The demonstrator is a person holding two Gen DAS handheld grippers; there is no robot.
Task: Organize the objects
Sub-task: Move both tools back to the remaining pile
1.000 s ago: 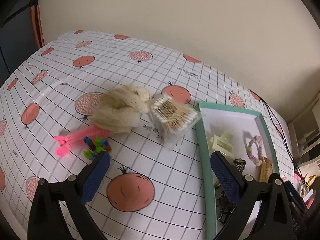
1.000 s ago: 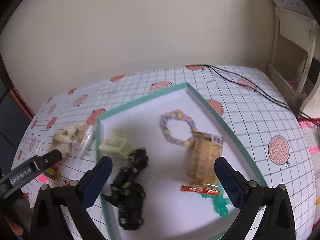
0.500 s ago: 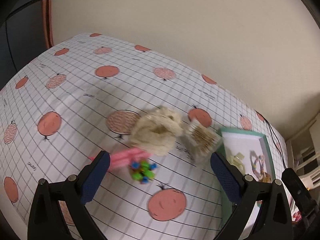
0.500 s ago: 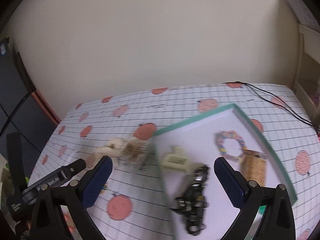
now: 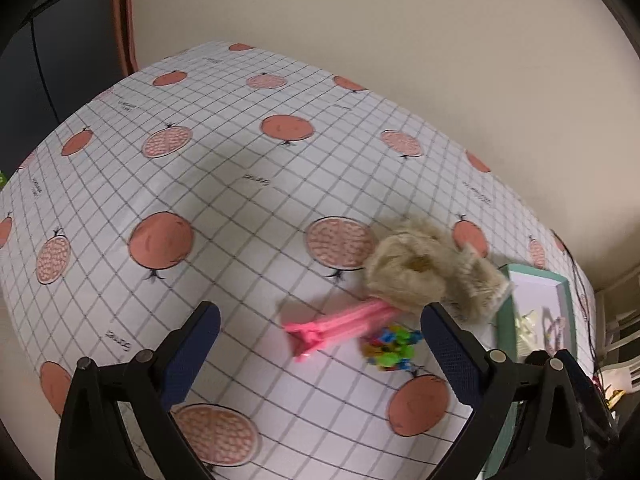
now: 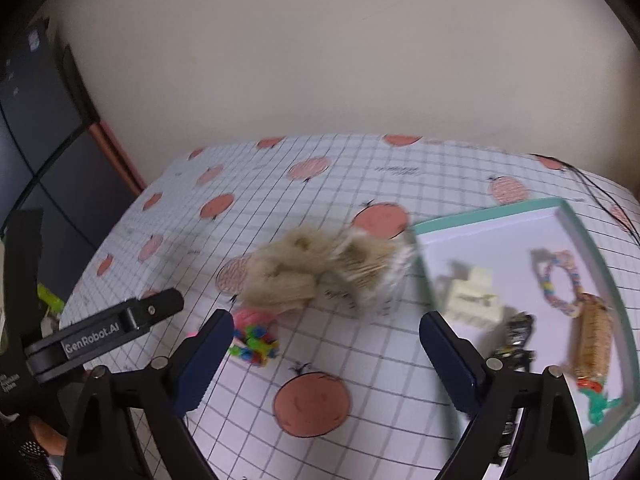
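The grid-patterned counter (image 6: pixel 400 344) with printed pomegranates carries a fluffy beige scrunchie (image 6: pixel 288 276), cotton-swab pack (image 6: pixel 372 272), pink clip (image 5: pixel 340 322), multicoloured beads (image 6: pixel 256 344) and teal-rimmed tray (image 6: pixel 592 240)

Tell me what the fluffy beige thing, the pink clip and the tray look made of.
Fluffy beige thing: seemingly plush faux fur, matte with a shaggy outline.
Pink clip: probably moulded plastic, smooth and uniformly bright.
Tray: likely cardboard, with a matte teal rim and thin straight walls.
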